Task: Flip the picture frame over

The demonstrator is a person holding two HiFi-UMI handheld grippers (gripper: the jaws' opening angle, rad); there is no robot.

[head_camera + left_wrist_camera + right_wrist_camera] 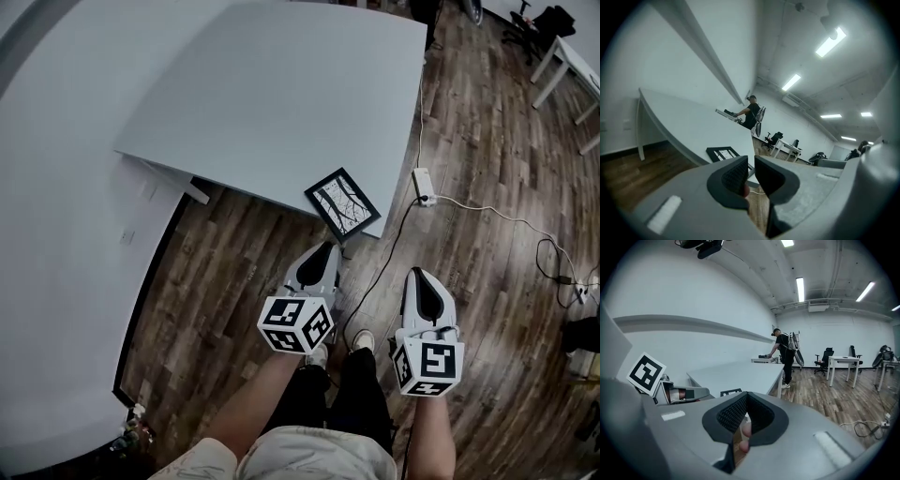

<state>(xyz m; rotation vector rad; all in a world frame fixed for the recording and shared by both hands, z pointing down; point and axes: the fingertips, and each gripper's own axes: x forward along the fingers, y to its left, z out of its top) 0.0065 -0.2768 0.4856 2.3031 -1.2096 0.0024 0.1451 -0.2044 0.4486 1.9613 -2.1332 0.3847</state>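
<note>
The picture frame (342, 202) is black, with a pale drawing of branches facing up. It lies flat on the near corner of the grey table (281, 84). Both grippers hang over the wooden floor, short of that corner and touching nothing. My left gripper (328, 247) points at the frame from just below it, its jaws drawn together with nothing between them. My right gripper (416, 275) is further right, jaws shut and empty. The frame (723, 153) shows beyond the left jaws (751, 172) in the left gripper view. A sliver of the frame (731, 392) peeks above the right jaws (746, 401).
A second grey table (66, 281) stands at the left. A power strip (422, 186) and its cable lie on the floor right of the frame. White desks (562, 66) and chairs stand far right. A person (785, 350) works at a distant table.
</note>
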